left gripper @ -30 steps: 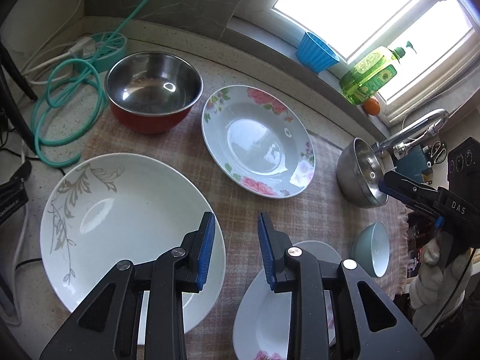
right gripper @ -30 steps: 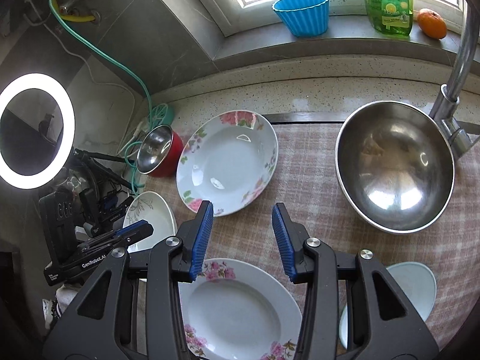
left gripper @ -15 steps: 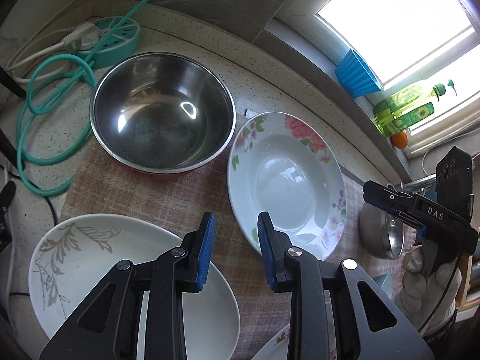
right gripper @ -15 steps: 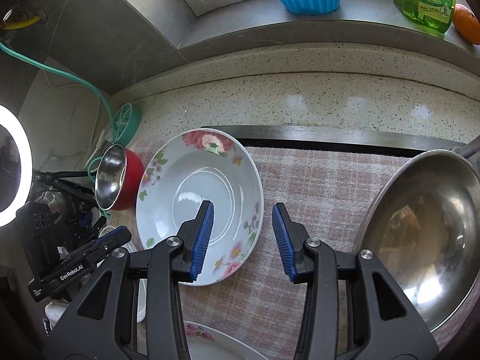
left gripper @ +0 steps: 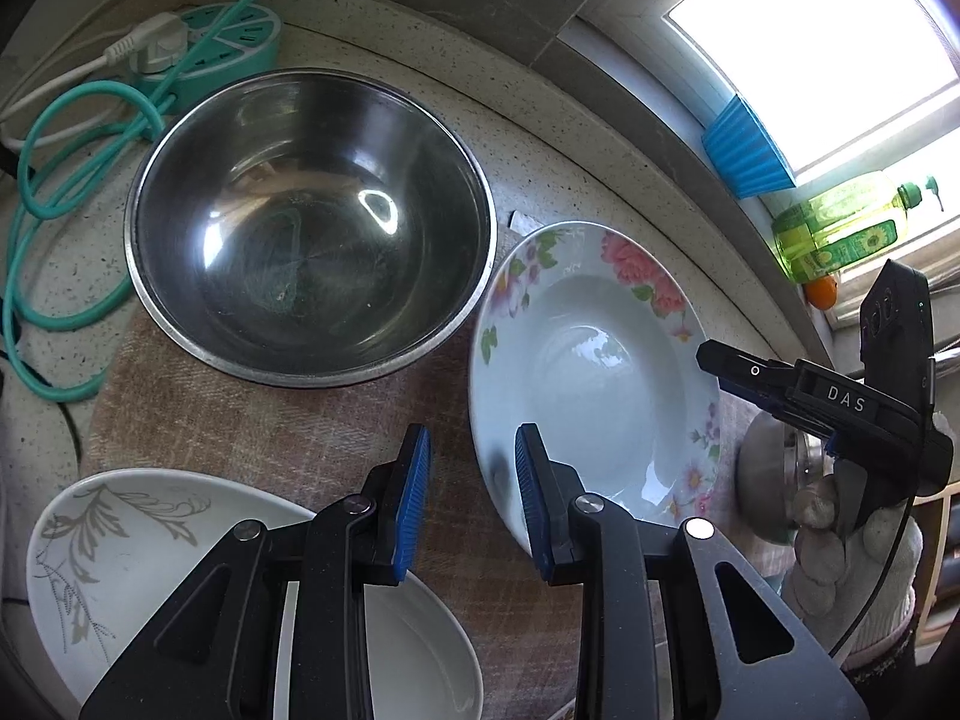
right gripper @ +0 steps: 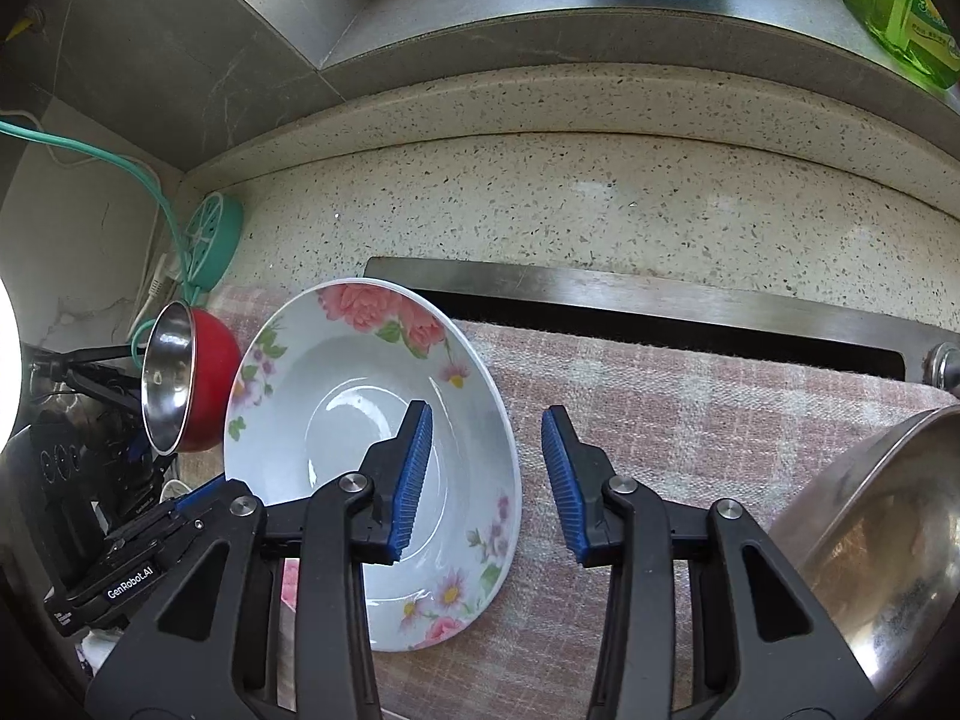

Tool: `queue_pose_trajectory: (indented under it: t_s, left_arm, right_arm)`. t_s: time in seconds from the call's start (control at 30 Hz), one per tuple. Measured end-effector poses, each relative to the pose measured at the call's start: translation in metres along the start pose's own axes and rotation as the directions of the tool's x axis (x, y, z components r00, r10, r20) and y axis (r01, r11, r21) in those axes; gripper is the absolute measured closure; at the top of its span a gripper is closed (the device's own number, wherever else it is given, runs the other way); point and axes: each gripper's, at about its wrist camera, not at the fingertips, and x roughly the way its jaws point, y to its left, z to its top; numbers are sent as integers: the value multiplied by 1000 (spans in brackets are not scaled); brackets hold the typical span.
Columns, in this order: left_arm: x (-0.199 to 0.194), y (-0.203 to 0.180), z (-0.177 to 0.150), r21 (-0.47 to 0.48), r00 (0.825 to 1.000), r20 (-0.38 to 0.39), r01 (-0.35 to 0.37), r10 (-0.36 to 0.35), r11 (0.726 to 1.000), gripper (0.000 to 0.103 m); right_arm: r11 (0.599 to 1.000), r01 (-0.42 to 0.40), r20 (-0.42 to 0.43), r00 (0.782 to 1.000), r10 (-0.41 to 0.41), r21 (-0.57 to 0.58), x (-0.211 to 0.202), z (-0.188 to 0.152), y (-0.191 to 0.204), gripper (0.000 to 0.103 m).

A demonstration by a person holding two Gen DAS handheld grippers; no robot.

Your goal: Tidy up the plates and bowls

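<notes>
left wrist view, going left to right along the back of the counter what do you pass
green hose → teal power strip → steel bowl → flowered plate → blue cup → green soap bottle

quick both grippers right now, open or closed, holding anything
left gripper: open, holding nothing, by the near rim of the flowered plate.
right gripper: jaws closing over the plate's rim, not gripping yet.

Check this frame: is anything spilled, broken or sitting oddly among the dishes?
Nothing stands out. The floral plate, steel bowl and leaf-pattern plate sit upright, intact and dry on the checked cloth. Only the green cable lies loosely coiled beside the bowl.
</notes>
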Motion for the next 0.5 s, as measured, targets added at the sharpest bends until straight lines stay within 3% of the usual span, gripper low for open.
queue_pose_trajectory:
  t_s: [0.13,0.23,0.5]
  left_arm:
    - [4,-2,1,14,1000,-8,-3,3,1000,76]
    - [7,-6,3,26,1000,-9,2,-1,1000,85]
    - [10,-17,4,71,999,7,-36,35,997,88]
  right_arm:
    - [1000,11,-14,1000,-12,-16,8,0,3,77]
    - [1000,16,-13,1000,-16,-7,9,-1,1,85]
    - [1000,14,-18,1000,-15,-13,1,-13,-1,86]
